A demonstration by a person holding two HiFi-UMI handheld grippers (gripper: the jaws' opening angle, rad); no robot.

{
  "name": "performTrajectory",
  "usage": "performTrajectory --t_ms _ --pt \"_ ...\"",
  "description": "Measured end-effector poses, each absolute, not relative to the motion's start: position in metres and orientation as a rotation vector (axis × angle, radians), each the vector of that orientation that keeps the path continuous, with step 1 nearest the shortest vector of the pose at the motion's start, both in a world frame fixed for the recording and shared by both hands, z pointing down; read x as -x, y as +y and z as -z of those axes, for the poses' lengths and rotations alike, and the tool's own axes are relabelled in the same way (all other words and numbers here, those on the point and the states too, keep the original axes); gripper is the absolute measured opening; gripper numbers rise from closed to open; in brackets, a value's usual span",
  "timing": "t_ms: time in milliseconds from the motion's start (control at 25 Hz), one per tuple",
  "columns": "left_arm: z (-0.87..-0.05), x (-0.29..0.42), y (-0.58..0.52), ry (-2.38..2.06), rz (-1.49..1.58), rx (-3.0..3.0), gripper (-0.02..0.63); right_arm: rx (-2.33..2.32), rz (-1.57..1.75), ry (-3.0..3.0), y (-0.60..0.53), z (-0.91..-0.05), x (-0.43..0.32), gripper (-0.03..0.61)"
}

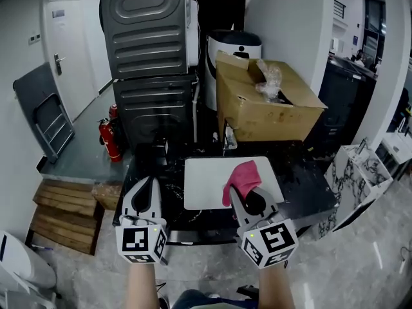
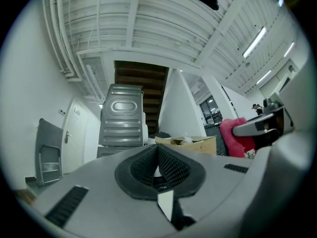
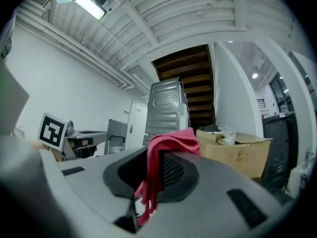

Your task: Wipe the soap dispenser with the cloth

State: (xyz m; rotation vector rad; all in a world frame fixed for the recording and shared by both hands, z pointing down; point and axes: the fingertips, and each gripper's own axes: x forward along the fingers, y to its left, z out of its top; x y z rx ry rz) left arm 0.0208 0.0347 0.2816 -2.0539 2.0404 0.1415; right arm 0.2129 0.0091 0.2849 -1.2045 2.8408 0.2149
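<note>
- Behind and to the left of the cardboard box [image 1: 270,111] stands the tall grey ribbed metal unit [image 1: 151,44], the biggest thing ahead of you.
- The black table [image 1: 309,185] runs just in front of the box, and the box's front edge meets the table's far side.
- The cardboard box itself is open. Its flaps are up, and a crumpled clear plastic bag [image 1: 269,77] sits in its top. Anything underneath the bag is hidden.
- A white board [image 1: 206,185] lies flat on the table, in front of the box and slightly to its left.
- A white bin [image 1: 235,47] with a dark lid stands right behind the box's left corner. Its inside does not show.
- A marble-patterned box [image 1: 360,172] stands to the right of the cardboard box, beyond the table's end. You cannot tell what it holds.
- Two red fire extinguishers [image 1: 111,137] stand well to the left of the box, at the foot of the grey unit.
- Your left gripper [image 1: 150,182] is in front of the box and off to its left, beside the white board. Its jaws are clenched together with nothing between them [image 2: 157,150].
- Your right gripper [image 1: 239,195] is directly in front of the box, over the white board. Its jaws are grasping the cloth [image 3: 158,155].
- The pink cloth [image 1: 241,176] bunches above the jaw tips and hangs down between the pads.
</note>
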Motion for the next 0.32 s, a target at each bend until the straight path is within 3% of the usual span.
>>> performTrajectory --t_ms 320 --pt "-0.2875 -0.0170 0.0354 2.049 -0.084 2.048 0.012 1.194 -0.173 2.834 0.0020 -0.2786 -0.2059 0.048"
